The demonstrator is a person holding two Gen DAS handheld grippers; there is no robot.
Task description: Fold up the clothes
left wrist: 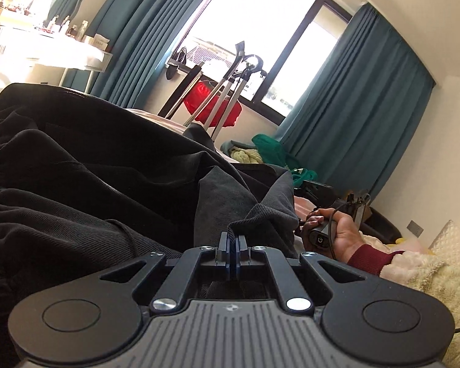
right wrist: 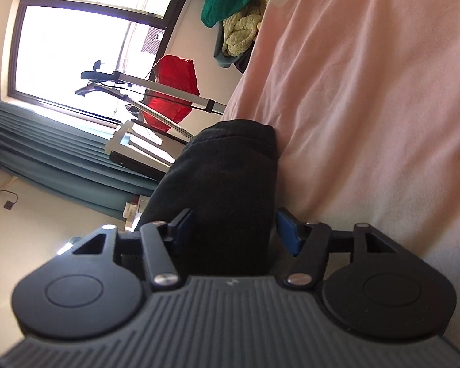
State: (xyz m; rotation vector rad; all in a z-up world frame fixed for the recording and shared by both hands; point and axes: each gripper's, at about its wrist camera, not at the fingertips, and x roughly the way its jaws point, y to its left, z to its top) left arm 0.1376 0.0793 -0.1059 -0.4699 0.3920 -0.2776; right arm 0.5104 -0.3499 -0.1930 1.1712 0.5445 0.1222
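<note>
A black garment (left wrist: 92,168) with a gathered elastic band along its left edge lies heaped on the bed and fills the left wrist view. My left gripper (left wrist: 231,239) is shut on a raised fold of its dark grey cloth. In the right wrist view another fold of the black garment (right wrist: 230,184) stands between the fingers of my right gripper (right wrist: 234,233), against the pink bed sheet (right wrist: 368,92). The jaws stand apart; the right pad (right wrist: 288,233) shows a small gap to the cloth. A person's hand (left wrist: 343,233) in a maroon sleeve holds that gripper's handle.
A garment steamer stand (left wrist: 230,92) and a red item (left wrist: 211,104) are by the window, between teal curtains (left wrist: 352,107). Green and yellow clothes (left wrist: 270,150) are piled at the bed's far end. A cream fluffy blanket (left wrist: 429,276) lies to the right. A cluttered dressing table (left wrist: 61,55) stands at far left.
</note>
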